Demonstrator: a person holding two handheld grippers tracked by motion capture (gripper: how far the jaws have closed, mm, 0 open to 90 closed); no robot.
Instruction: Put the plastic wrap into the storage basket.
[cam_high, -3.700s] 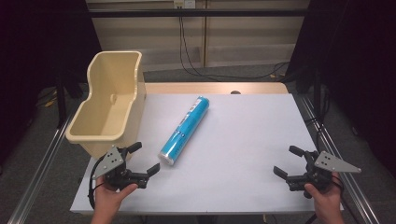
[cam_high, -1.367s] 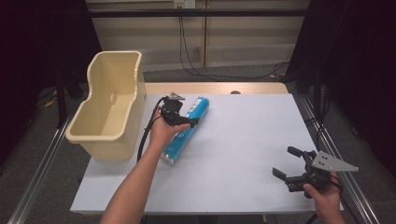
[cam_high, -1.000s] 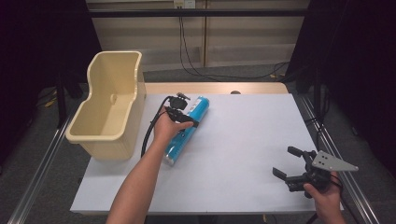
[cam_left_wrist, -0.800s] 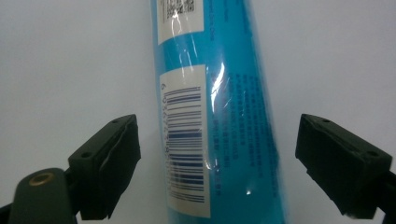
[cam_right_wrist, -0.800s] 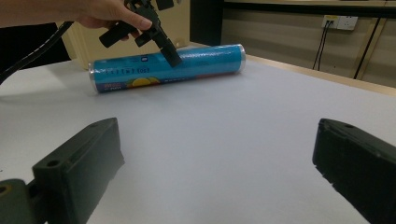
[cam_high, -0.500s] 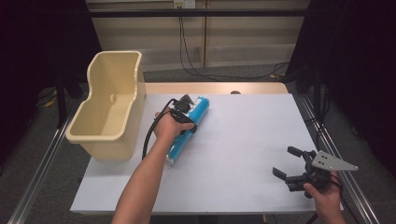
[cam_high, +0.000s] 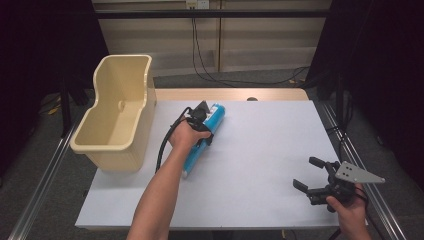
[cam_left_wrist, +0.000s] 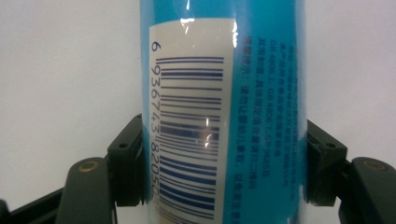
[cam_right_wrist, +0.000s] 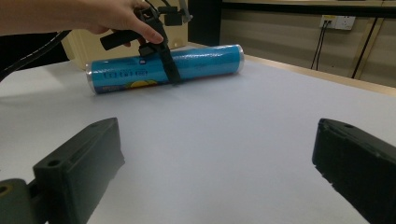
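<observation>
Blue cylindrical tube (cam_high: 204, 136) with a barcode label lies on its side on the white worktop (cam_high: 260, 150), left of centre, just beside the beige plastic bin (cam_high: 117, 112) that stands at the worktop's left edge. Left tongs (cam_high: 200, 120) sit over the tube's far half, pointing down; the jaws have just been closing and now clamp the tube, pads (cam_left_wrist: 128, 163) pressed on both its sides in the left gripper view, barcode facing the camera. Tube rests on the worktop, not lifted. The person's left forearm (cam_high: 160, 195) reaches in from the bottom edge. Right tongs (cam_high: 314, 176) sit near the worktop's front right corner, well apart from the tube, jaws spread wide with nothing between them. The right gripper view looks across the bare worktop at the tube (cam_right_wrist: 163, 67) with the left tongs (cam_right_wrist: 161, 51) clamped around its middle.
</observation>
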